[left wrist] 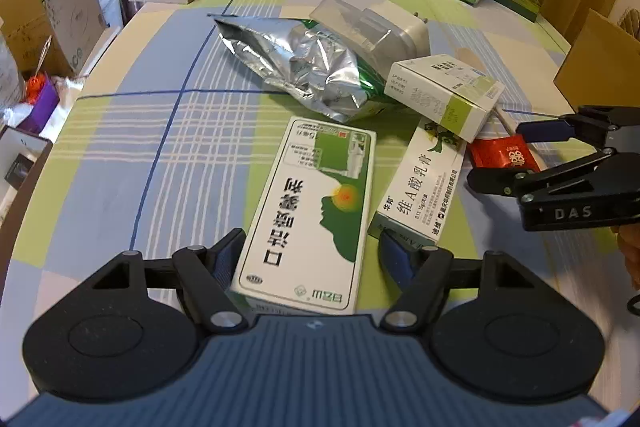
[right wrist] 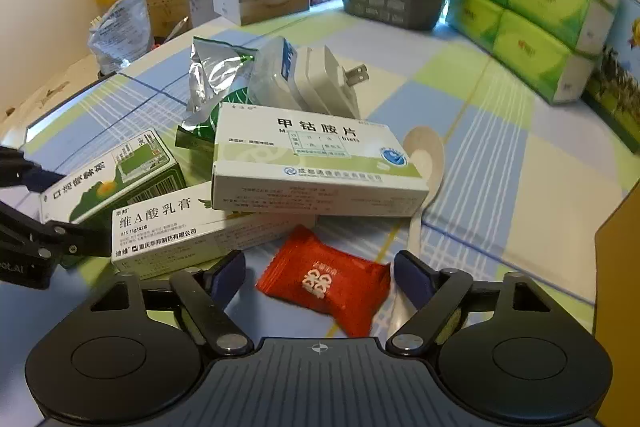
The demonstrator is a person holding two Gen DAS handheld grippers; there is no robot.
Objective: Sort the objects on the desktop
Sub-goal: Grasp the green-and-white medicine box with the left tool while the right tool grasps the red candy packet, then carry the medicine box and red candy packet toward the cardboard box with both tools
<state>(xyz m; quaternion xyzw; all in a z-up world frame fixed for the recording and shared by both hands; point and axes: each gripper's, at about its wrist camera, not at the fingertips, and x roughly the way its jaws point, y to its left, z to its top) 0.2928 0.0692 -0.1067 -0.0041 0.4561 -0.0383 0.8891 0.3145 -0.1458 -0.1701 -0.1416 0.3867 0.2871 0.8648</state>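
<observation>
1. In the left wrist view, the left gripper [left wrist: 314, 259] sits at the bottom centre, its jaws wide and straddling the near end of the flat white-and-green cardboard medicine box [left wrist: 310, 215]; neither pad clearly touches it yet.
2. In the right wrist view, the right gripper [right wrist: 320, 277] is likewise spread wide at the bottom centre, with the red foil-wrapped candy [right wrist: 324, 283] lying on the desk [right wrist: 520, 167] between its fingers, not gripped.
3. Just beyond, left of centre, lies the long white ointment carton [right wrist: 168, 227], with the white-and-green tablet box [right wrist: 316, 159] resting partly on it.
4. Farther back sit a pale wooden spoon [right wrist: 426, 155], a crumpled silver foil pouch [right wrist: 216, 75] and a white plug adapter [right wrist: 324, 83].
5. Judgement: both grasps are at the approach stage; next, each gripper likely needs to close squarely, the right one gently, since the candy may slip.
</observation>
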